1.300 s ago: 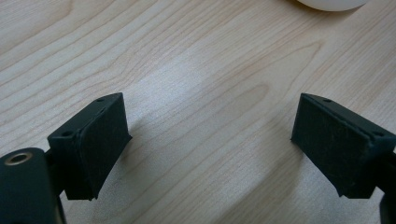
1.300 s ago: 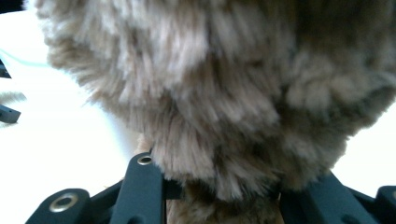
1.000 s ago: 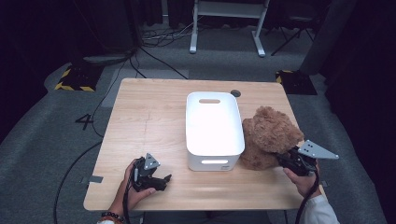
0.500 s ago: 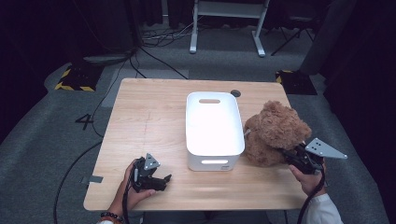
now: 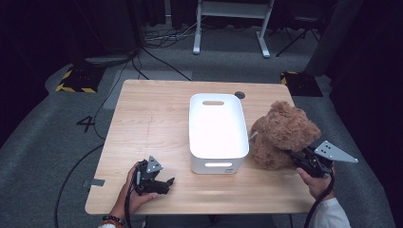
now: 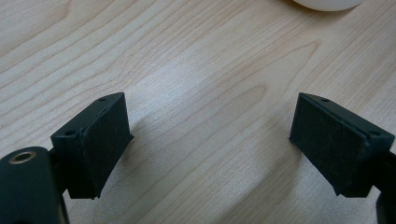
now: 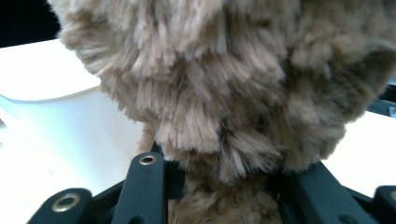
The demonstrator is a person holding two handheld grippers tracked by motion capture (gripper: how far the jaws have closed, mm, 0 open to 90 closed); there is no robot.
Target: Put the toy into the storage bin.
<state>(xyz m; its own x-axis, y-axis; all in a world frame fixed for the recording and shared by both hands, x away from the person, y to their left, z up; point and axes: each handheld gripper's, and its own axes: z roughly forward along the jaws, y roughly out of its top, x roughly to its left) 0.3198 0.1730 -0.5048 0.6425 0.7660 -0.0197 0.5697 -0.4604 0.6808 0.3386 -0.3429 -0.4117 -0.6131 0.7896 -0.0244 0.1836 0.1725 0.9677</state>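
A brown teddy bear [image 5: 280, 133] leans against the right side of the white bin [image 5: 196, 142] on the wooden table [image 5: 152, 123]. My right gripper [image 5: 297, 159] comes in from the bear's lower right and is shut on its fur. In the right gripper view the bear [image 7: 224, 93] bulges between the jaws of that gripper [image 7: 219, 177], with the bin [image 7: 46, 79] behind it. My left gripper [image 5: 164, 183] rests near the table's front left, held by a hand. Its jaws [image 6: 210, 116] stand wide open over bare wood [image 6: 201, 60].
The bin is empty and has a handle slot at each end. A dark grommet [image 5: 239, 95] sits in the table behind it. A corner of the bin [image 6: 327, 3] shows ahead of the left gripper. Cables and hazard-striped plates lie on the floor beyond.
My right gripper has shifted slightly to the right with the bear in it, and the bear has tipped a little. The left gripper has stayed where it was.
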